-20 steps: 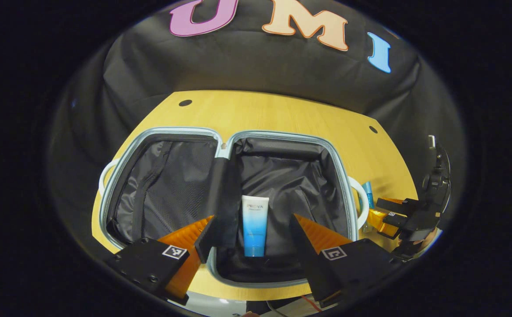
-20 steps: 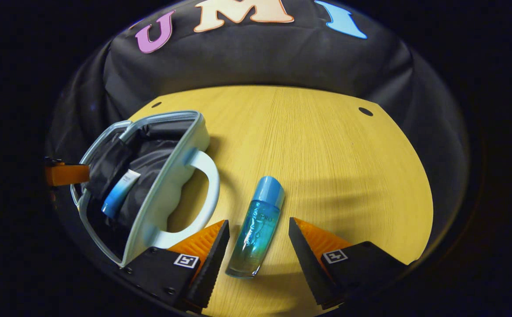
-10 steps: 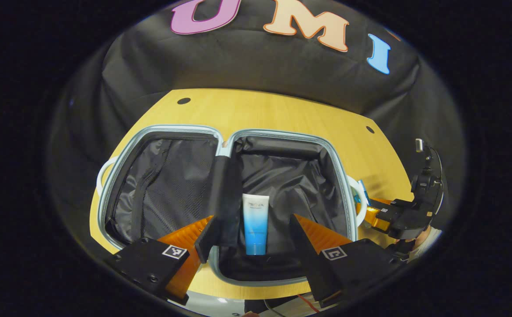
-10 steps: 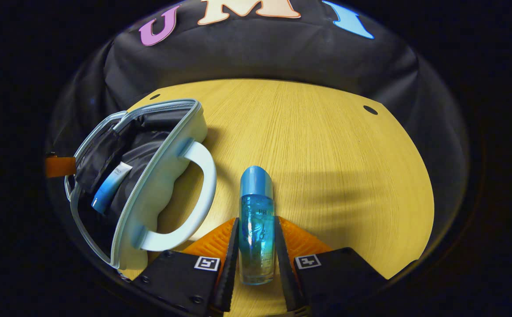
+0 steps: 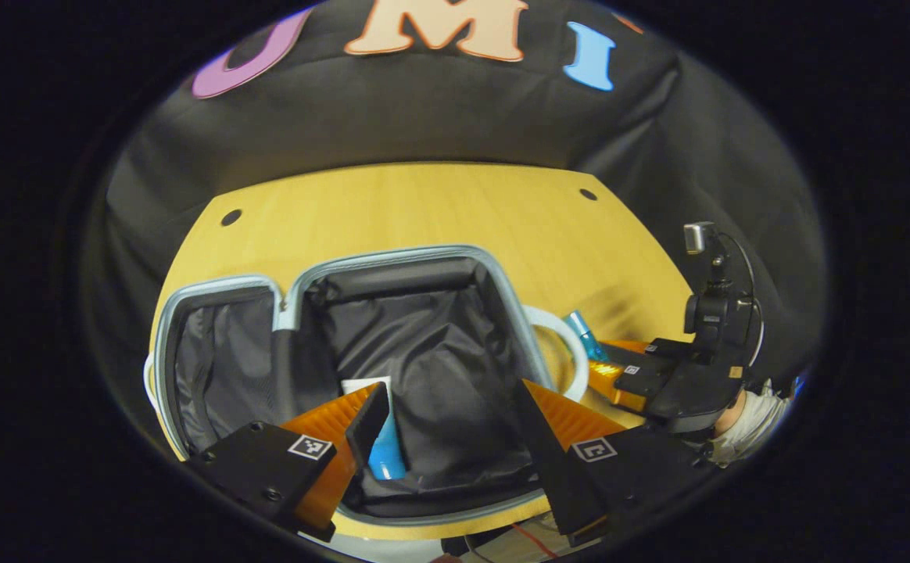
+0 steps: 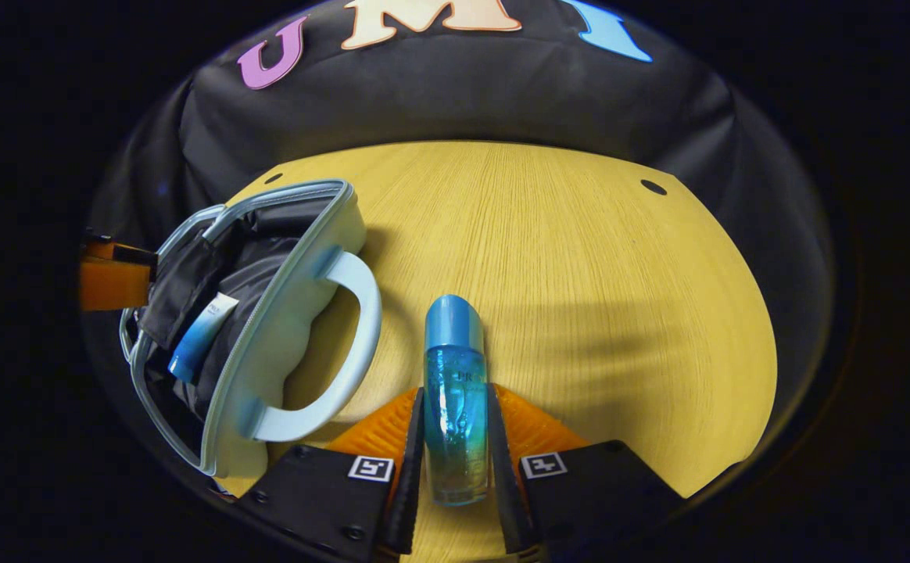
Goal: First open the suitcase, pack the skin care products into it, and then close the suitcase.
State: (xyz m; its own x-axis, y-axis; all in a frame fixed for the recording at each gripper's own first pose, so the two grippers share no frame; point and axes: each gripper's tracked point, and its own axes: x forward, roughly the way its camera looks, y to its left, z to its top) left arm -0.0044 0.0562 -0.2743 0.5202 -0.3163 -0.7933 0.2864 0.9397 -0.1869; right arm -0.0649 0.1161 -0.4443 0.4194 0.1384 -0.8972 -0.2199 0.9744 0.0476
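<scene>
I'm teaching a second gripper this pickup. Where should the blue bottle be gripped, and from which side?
Grip the blue bottle across its clear body, below the cap, coming from its base end. It lies flat on the table, narrow sides exposed, as the right gripper holds it now.

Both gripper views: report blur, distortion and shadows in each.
Left gripper view: fisheye bends the table edge and the suitcase rim into curves; the blue bottle beside the right gripper looks smeared. Right gripper view: sharp on the bottle pinched by the right gripper; soft shadow bands cross the tabletop; a little glare on the suitcase handle.
</scene>
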